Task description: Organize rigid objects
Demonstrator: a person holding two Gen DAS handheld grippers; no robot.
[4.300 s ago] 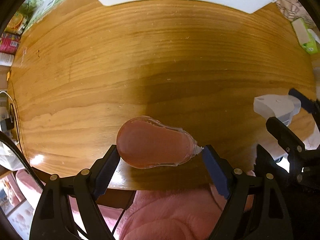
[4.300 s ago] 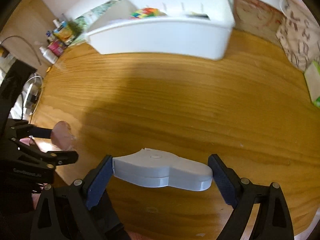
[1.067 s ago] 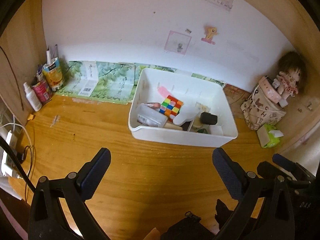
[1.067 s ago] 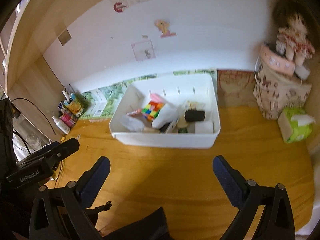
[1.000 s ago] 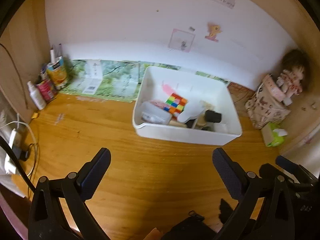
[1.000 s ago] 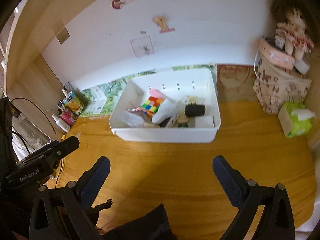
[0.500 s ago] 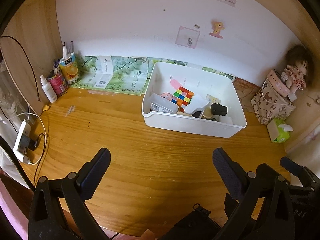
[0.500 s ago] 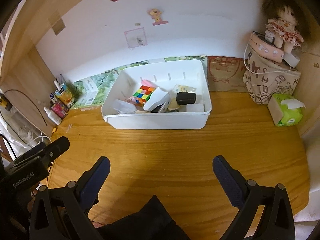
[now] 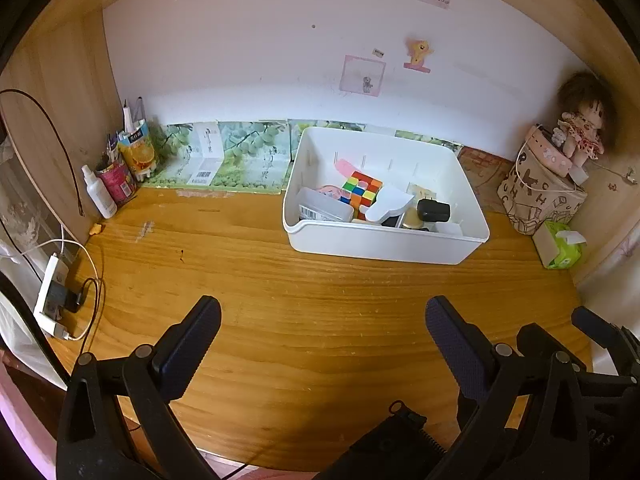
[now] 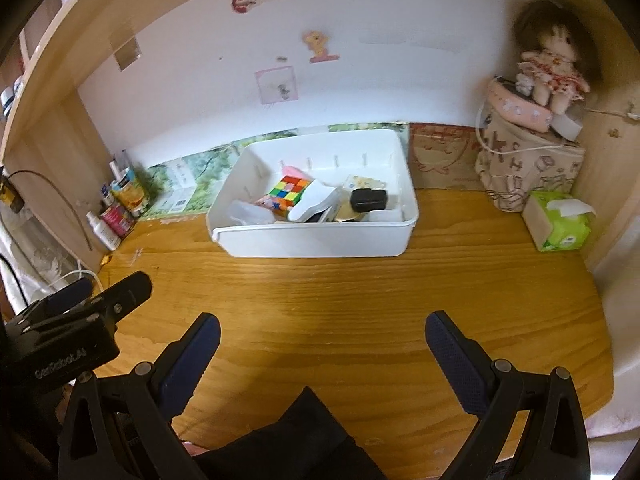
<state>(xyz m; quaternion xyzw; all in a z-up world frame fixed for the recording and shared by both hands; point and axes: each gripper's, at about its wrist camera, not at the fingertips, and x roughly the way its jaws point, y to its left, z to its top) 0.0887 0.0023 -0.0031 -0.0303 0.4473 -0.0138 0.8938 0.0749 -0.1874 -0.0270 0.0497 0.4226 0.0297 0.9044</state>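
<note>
So, quick rundown of where you're at:

Left gripper point(image 9: 322, 330): your fingers are spread wide with nothing between them, hovering over bare worktop point(image 9: 312, 312).

Right gripper point(image 10: 322, 342): same deal, fingers wide apart and holding nothing, above the wood. It also peeks into the left wrist view at about 4 o'clock.

White bin point(image 9: 384, 246): sits on the worktop at 12 to 1 o'clock from your left gripper, well apart from both pairs of fingers, back edge near the wall.

In the bin: a colourful puzzle cube point(image 9: 360, 192) near the middle, a clear plastic box point(image 9: 324, 208) to its left, a white curved piece point(image 9: 390, 204) leaning just right of the cube, and a black plug-like block point(image 9: 434, 210) further right. Everything's piled close together.

Left corner, 10 o'clock: a spray bottle point(image 9: 98, 192) and some cans point(image 9: 132, 160).

Right side, 2 o'clock: a doll point(image 10: 550, 64) sitting on a patterned bag point(image 10: 528, 168), with a green tissue pack point(image 10: 558, 220) beside it.
</note>
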